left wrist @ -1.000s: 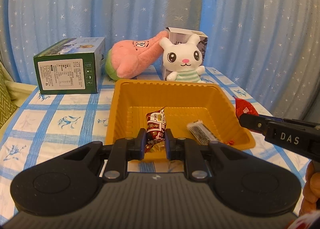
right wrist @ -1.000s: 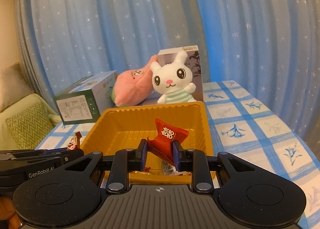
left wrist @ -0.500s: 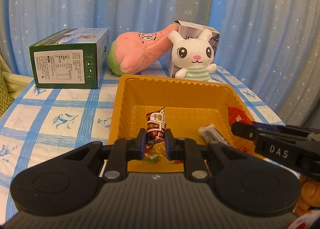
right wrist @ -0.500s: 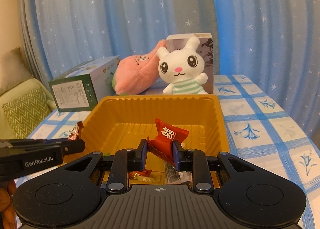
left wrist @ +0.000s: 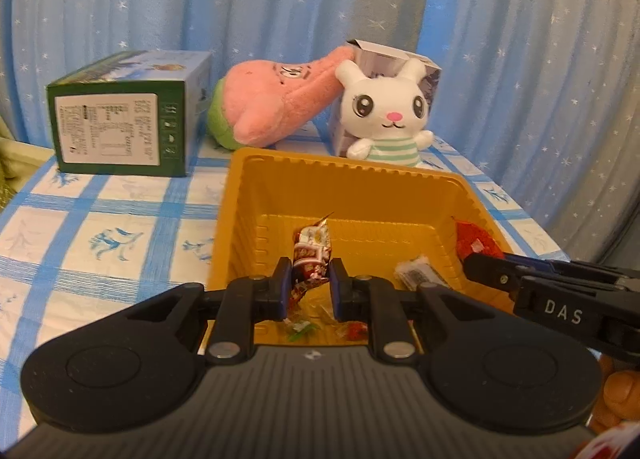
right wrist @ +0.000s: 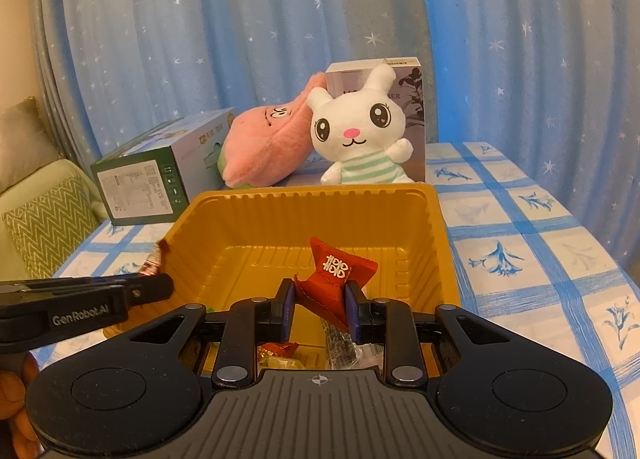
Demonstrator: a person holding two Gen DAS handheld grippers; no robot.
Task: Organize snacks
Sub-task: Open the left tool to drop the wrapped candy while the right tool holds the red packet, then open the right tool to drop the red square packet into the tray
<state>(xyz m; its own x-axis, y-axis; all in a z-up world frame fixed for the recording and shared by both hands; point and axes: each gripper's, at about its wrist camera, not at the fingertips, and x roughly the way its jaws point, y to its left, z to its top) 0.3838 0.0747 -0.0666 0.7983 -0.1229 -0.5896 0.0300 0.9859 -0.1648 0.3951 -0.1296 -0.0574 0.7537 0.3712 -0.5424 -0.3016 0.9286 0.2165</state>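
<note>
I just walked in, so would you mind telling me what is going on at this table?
A person is sorting snacks into a yellow tray, with a gripper in each hand. The left gripper is shut on a brown-wrapped candy, and the right gripper is shut on a red candy. Both are held over the tray, which already has a few sweets in it.

"DAS" shows white on the right gripper [left wrist: 480, 271]. "GenRobot.AI" runs along the left gripper [right wrist: 160, 285]. The green box [left wrist: 120, 127] label print is too small to read.
</note>
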